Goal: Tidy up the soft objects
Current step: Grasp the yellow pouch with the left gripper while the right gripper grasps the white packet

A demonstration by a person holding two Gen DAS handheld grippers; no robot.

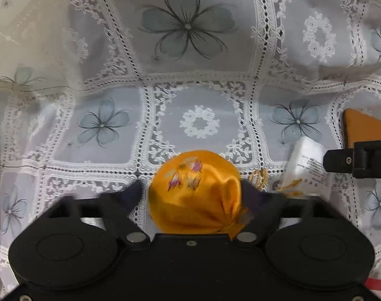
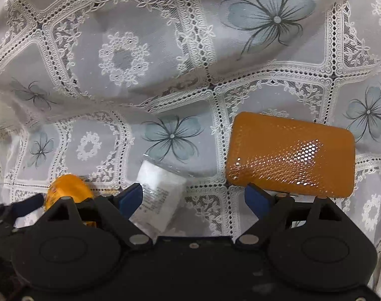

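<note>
An orange satin drawstring pouch [image 1: 190,190] with embroidered flowers lies on the lace tablecloth [image 1: 190,75] between the fingers of my left gripper [image 1: 194,188]. The right finger touches its gathered neck; a thin strip of lace shows between the left finger and the pouch. Its gold cord [image 1: 258,175] trails to the right. My right gripper [image 2: 194,193] stands open over a white plastic-wrapped packet [image 2: 160,190], which lies against its left finger. In the right wrist view the pouch [image 2: 67,188] shows at the left edge.
An orange perforated rectangular box [image 2: 291,155] sits just beyond my right gripper's right finger and shows at the far right of the left wrist view [image 1: 363,130]. The tablecloth has a raised fold [image 2: 140,95] further back.
</note>
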